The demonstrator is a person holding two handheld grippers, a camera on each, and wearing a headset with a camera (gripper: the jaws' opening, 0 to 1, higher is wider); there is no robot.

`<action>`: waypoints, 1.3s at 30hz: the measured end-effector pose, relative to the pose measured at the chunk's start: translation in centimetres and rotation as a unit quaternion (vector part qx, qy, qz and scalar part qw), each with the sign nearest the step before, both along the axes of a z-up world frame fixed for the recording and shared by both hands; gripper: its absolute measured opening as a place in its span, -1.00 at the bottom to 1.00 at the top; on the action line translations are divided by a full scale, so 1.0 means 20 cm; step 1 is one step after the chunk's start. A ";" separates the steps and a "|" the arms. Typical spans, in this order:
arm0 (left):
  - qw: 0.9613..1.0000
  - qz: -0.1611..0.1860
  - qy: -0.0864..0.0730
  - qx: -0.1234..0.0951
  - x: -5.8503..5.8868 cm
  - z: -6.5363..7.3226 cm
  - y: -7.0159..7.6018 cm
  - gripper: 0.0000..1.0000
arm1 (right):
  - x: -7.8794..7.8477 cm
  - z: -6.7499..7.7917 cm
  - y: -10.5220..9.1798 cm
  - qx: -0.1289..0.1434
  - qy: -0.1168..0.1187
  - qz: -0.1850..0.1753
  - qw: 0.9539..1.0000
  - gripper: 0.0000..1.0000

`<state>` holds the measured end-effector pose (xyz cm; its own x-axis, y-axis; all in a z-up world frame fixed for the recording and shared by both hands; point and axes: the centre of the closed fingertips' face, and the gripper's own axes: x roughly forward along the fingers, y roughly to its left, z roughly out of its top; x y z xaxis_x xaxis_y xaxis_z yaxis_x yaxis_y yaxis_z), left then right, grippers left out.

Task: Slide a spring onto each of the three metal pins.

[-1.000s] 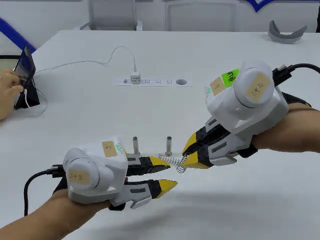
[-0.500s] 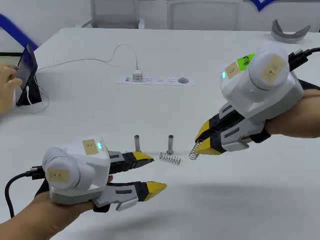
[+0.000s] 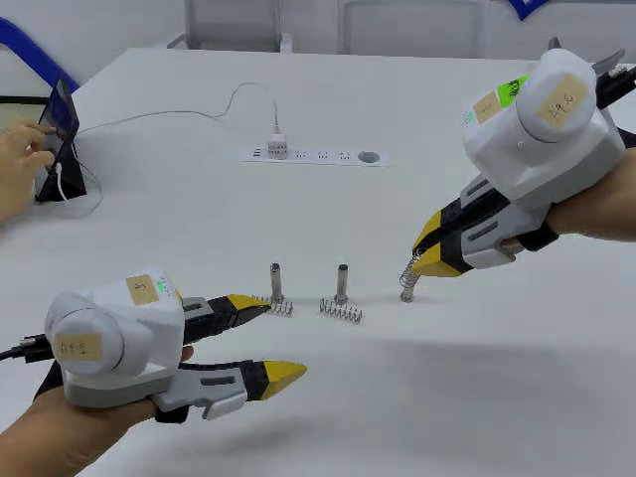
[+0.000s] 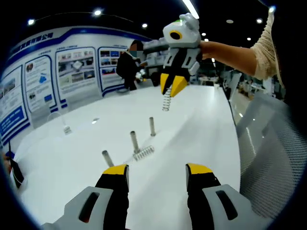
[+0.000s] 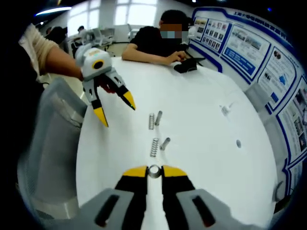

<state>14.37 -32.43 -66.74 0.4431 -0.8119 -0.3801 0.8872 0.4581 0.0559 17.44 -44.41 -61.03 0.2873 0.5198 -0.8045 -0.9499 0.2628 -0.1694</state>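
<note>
At the left of the tabletop (image 3: 497, 397), the left claw (image 3: 266, 338) is held spread and empty, low over the surface. Just right of it the left pin (image 3: 276, 281) stands upright, with a first loose spring (image 3: 282, 308) lying beside its base. The middle pin (image 3: 342, 283) is likewise bare, and a second loose spring (image 3: 340, 311) lies flat just in front of it. Farther right, the right claw (image 3: 418, 260) is pressed together on the held spring (image 3: 409, 273), which hangs over the right pin (image 3: 406, 295). Whether its lower end has caught the pin top cannot be told. Step judged: first spring being threaded. Next move: spring to be kept in line with the pin, lowered, then released.
</note>
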 end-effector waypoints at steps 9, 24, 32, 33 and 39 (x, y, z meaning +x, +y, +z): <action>1.000 0.017 0.004 0.000 0.01 -0.01 0.05 0.03 | 0.10 -0.01 -0.07 -0.013 0.003 -0.018 1.000 -0.76; 0.999 0.033 0.007 -0.004 0.02 -0.02 0.08 0.11 | 0.25 -0.11 -0.11 -0.032 0.026 -0.037 0.998 -0.76; 0.999 0.042 0.011 -0.004 0.02 -0.02 0.10 0.15 | 0.27 -0.15 -0.12 -0.043 0.035 -0.038 0.998 -0.76; 0.999 0.043 0.012 -0.005 0.02 -0.03 0.10 0.15 | 0.28 -0.15 -0.12 -0.043 0.036 -0.037 0.998 -0.76; 0.999 0.046 0.014 -0.006 0.03 -0.03 0.10 0.15 | 0.28 -0.18 -0.11 -0.050 0.040 -0.033 0.997 -0.76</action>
